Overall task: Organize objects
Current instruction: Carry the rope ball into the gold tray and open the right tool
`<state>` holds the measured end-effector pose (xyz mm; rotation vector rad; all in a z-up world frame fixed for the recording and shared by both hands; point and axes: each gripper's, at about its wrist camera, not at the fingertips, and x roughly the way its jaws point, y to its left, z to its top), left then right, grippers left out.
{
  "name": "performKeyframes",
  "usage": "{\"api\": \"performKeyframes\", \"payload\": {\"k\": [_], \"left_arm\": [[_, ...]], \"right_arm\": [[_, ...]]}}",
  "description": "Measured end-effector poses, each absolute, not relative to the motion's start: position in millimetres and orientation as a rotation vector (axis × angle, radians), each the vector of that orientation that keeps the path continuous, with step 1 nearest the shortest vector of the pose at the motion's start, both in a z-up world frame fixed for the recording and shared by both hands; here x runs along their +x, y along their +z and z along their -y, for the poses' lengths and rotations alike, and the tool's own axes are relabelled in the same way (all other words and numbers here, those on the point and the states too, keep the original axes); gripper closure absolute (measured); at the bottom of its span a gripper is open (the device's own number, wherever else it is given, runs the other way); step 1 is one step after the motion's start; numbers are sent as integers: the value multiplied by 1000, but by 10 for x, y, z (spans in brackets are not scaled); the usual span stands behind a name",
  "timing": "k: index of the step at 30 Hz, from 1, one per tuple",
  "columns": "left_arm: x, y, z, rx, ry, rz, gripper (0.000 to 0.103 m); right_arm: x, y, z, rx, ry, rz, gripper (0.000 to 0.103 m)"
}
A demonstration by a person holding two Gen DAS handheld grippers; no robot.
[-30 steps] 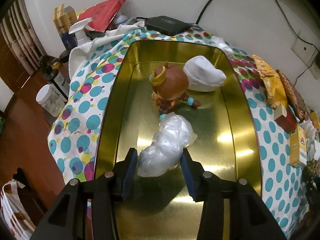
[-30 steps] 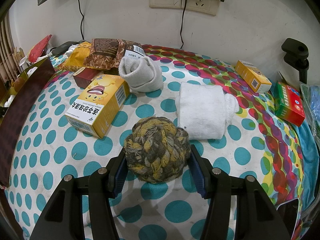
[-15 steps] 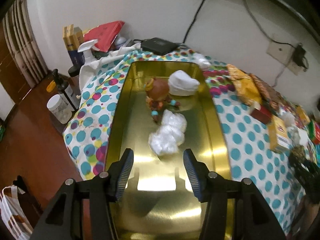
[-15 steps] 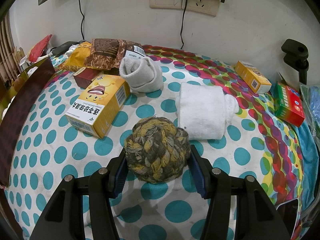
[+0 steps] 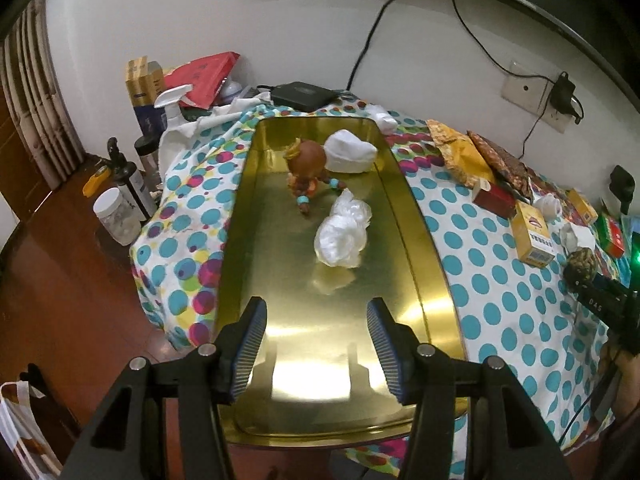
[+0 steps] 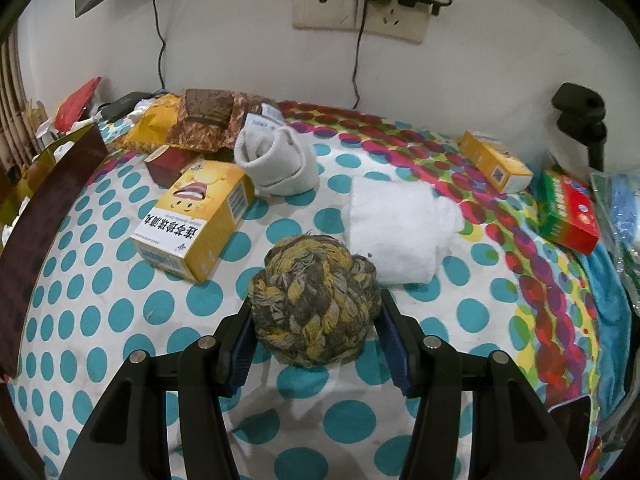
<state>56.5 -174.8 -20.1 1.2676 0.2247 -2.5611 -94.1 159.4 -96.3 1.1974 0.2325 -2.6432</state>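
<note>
The right hand-held gripper (image 6: 316,320) holds the rope ball (image 6: 314,298) tight between its pads, just above the dotted worktop (image 6: 120,320). The gold tray (image 5: 416,216) lies far off to its left. The left hand-held gripper (image 5: 316,336) hangs open and empty over the tray.

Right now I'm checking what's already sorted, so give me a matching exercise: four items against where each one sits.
Items:
1. crumpled plastic bag
2. rope ball
3. yellow box
4. toy figure

Places:
A. between the right gripper pads
B. gold tray, middle
C. dotted cloth, flat
D. gold tray, far end

Pairs: 1-B, 2-A, 3-C, 4-D
</note>
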Motion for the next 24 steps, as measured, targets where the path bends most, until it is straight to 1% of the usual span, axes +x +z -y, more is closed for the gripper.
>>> {"api": "performKeyframes", "payload": {"k": [3, 5, 7, 11, 14, 19, 24], "left_arm": [[634, -172, 1858, 1235, -2556, -204, 49], [678, -153, 1932, 1219, -2549, -197, 49], [730, -144, 2015, 1207, -2546, -207, 49], [834, -161, 2165, 1212, -2549, -277, 49], [910, -176, 2251, 1219, -2540, -314, 49], [1061, -117, 2354, 1167, -2539, -298, 49], [1194, -70, 2540, 1142, -2520, -327, 49]], "right_arm": [[-911, -944, -1581, 1191, -2671, -242, 51], [-887, -896, -1573, 1193, -2674, -196, 51], [-848, -800, -1514, 1177, -2669, -154, 51], [-739, -563, -1239, 1120, -2622, -150, 51], [-585, -361, -907, 1046, -2565, -175, 51], [-281, -84, -209, 970, -2395, -205, 51], [-27, -14, 485, 951, -2231, -239, 51]]}}
